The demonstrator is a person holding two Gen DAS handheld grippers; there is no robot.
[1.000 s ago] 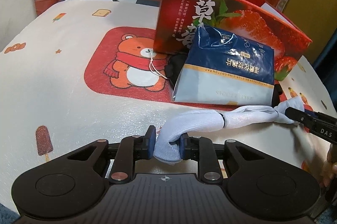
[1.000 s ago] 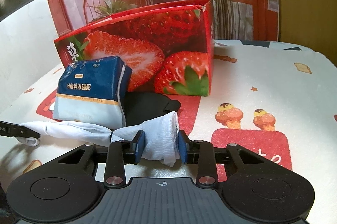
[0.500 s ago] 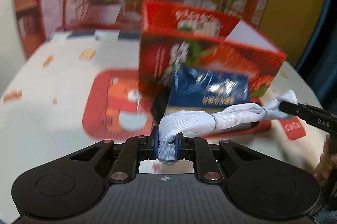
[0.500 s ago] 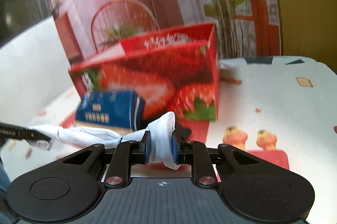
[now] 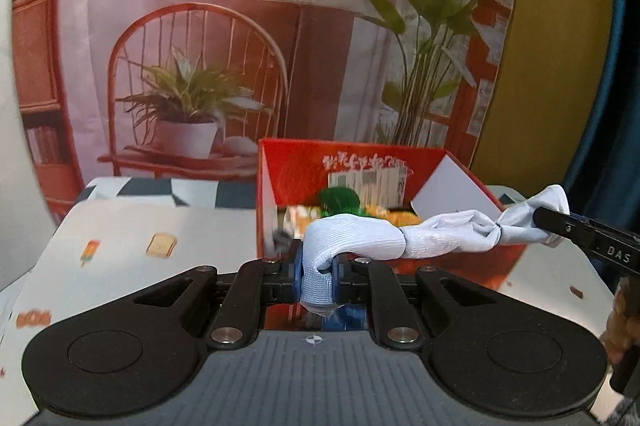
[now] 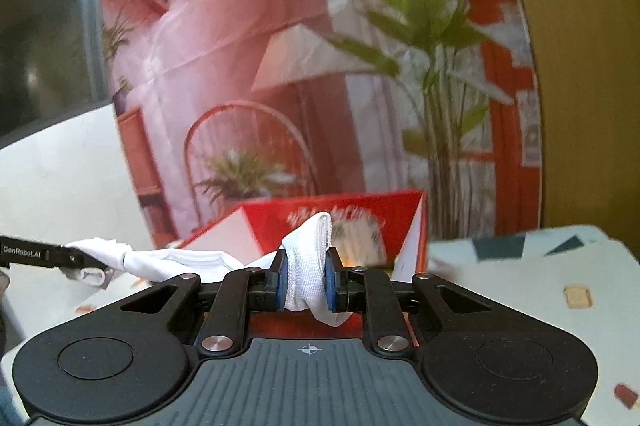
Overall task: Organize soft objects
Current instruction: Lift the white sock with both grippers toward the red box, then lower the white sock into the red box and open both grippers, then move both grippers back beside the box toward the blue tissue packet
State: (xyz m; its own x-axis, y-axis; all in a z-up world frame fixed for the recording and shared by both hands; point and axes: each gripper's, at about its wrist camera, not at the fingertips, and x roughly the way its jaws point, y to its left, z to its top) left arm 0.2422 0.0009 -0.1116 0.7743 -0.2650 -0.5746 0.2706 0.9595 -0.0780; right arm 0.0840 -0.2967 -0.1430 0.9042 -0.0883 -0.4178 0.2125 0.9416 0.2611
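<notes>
The pale sock (image 5: 360,238) hangs in the air, stretched sideways between the two grippers, its long axis running across the front of the red box (image 5: 280,185) and roughly level with the box's open top. One end is pinched tight in the narrow jaws of the left gripper (image 5: 316,274), the cloth bunched between the blue pads (image 5: 295,276) and a short tail drooping below them. The other end is clamped the same way in the right gripper (image 6: 306,284), whose jaws are squeezed close on a thick fold of the knit. A knot or twist sits partway along the span, nearer the right side.

The box stands just beyond the sock on the worktop (image 5: 120,234), which is covered with a patterned cloth. Inside the box something green (image 5: 340,199) and some orange things show, blurred. Seen from either gripper, the sock lies between the jaws and the box mouth, so the opening is straight ahead of both hands and neither looks clearly nearer. My guess is the sock has to go forward over the near wall, and its stretched length looks about as wide as the box, so the ends may need bringing together first.
</notes>
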